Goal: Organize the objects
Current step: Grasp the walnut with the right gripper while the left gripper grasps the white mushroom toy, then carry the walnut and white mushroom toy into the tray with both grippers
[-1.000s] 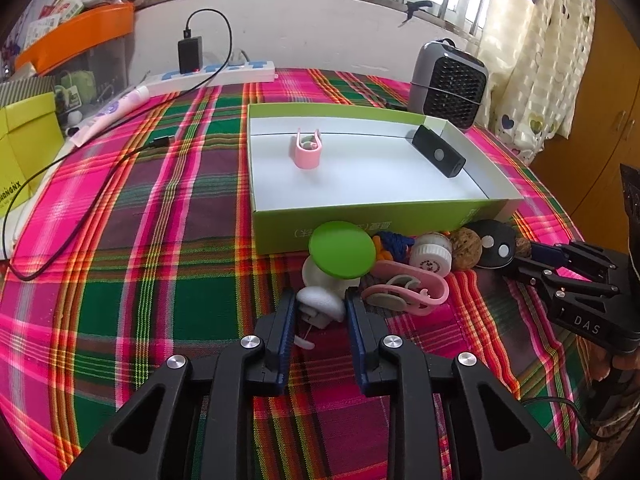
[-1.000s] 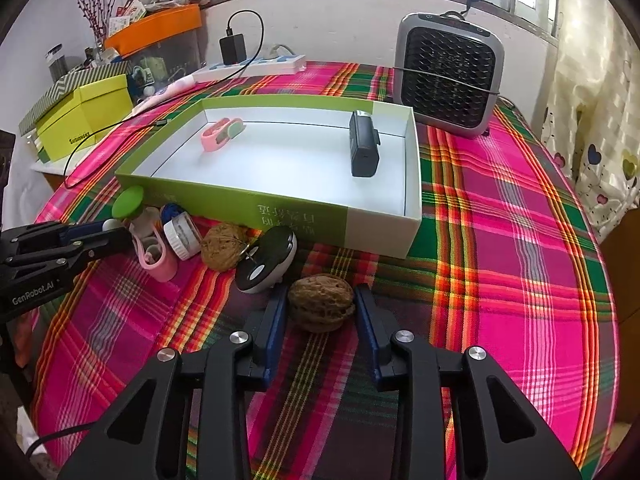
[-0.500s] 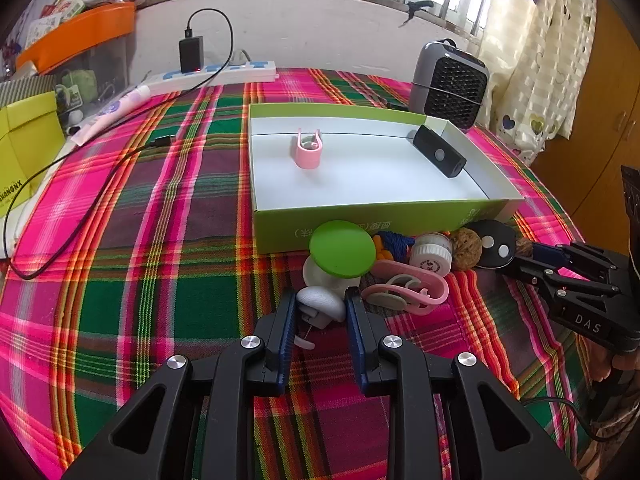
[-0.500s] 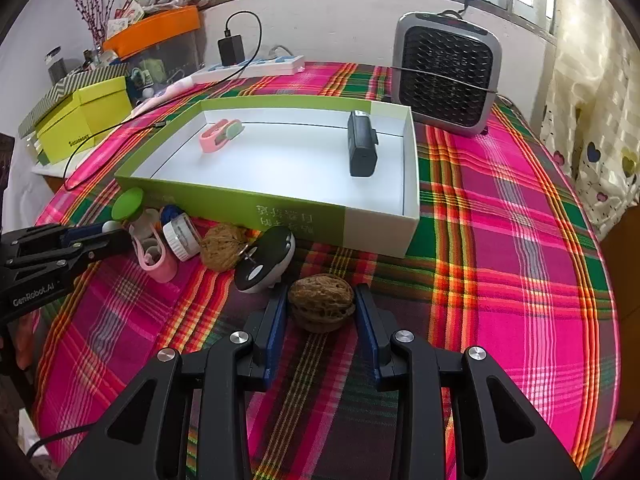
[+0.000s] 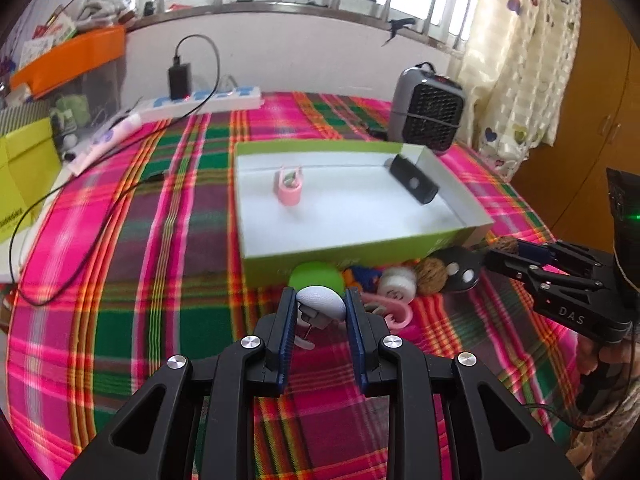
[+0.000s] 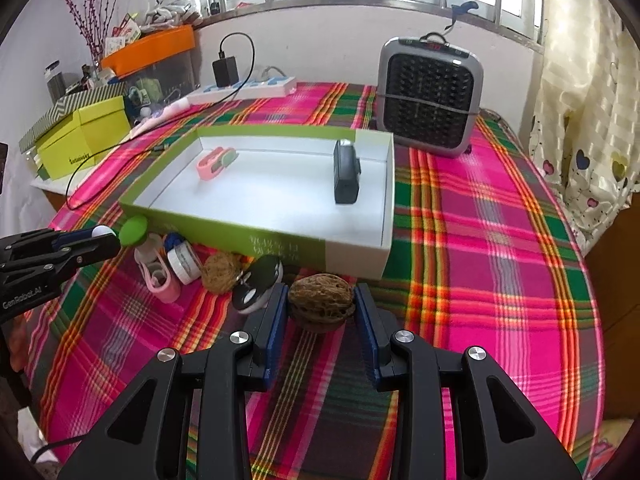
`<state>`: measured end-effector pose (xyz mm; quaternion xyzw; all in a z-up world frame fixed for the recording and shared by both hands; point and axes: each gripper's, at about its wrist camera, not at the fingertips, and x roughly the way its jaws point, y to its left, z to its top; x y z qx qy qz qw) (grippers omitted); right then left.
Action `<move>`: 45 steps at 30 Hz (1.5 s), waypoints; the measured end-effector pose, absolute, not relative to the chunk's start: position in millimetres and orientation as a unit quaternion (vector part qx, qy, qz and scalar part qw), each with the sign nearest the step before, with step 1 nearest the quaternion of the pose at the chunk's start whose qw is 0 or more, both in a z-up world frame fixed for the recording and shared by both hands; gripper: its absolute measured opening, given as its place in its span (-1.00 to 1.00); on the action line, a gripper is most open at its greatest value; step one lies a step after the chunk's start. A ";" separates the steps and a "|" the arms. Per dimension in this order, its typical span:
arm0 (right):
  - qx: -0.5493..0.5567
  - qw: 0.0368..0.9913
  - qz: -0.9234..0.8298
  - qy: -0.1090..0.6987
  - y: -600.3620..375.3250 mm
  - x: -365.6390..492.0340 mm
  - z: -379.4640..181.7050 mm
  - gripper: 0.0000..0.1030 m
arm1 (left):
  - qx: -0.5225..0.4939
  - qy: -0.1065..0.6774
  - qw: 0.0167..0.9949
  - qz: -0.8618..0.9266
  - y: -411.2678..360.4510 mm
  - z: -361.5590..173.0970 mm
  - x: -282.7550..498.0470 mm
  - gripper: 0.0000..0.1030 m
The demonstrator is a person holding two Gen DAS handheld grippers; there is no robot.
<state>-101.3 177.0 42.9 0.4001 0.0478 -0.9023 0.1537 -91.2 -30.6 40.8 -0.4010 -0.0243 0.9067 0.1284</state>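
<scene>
Two grippers are each closed on a small object at the near edge of the desk (image 6: 500,216), which is covered in a bright plaid cloth. In the left wrist view the left gripper (image 5: 321,304) has its fingers (image 5: 287,312) narrow around a small white rounded piece (image 5: 322,301), which appears lifted just clear of the cloth. In the right wrist view the right gripper (image 6: 321,306) holds a walnut (image 6: 321,299) between its pads, low over the cloth or resting on it; which one cannot be told.

Just beyond lies the unsorted cluster, pressed against the near wall of the box: a green disc (image 5: 316,278), a pink clip (image 5: 390,312), a white jar lid (image 5: 398,286), a second walnut (image 5: 431,276) and a black-and-white key fob (image 6: 258,284).

Further on, the green-sided box (image 6: 356,250) with its white floor already holds another pink clip (image 6: 214,162) on the left and a black device (image 6: 346,174) towards the right. Behind it stand a small grey heater (image 6: 430,98) and a white power strip (image 6: 244,88) below the window.

The step in hand looks like the pick-up for both hands, with the carry to the box to follow. The next move calls for raising each object above the box's near wall, then bringing it over bare white floor, away from the items inside, before the fingers open.
</scene>
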 end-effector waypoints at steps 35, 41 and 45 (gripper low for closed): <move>0.435 0.205 -0.873 0.080 112.3 -232.1 43.2 -0.34 | -0.414 -0.013 0.133 0.900 -11.6 30.6 -185.4 -0.57; 0.444 0.203 -0.868 0.093 102.3 -246.6 36.4 -0.34 | -0.425 -0.020 0.131 0.896 -15.0 22.4 -194.4 -0.57; 0.447 0.200 -0.866 0.099 99.3 -254.5 33.5 -0.34 | -0.429 -0.021 0.129 0.894 -14.5 17.8 -198.0 -0.57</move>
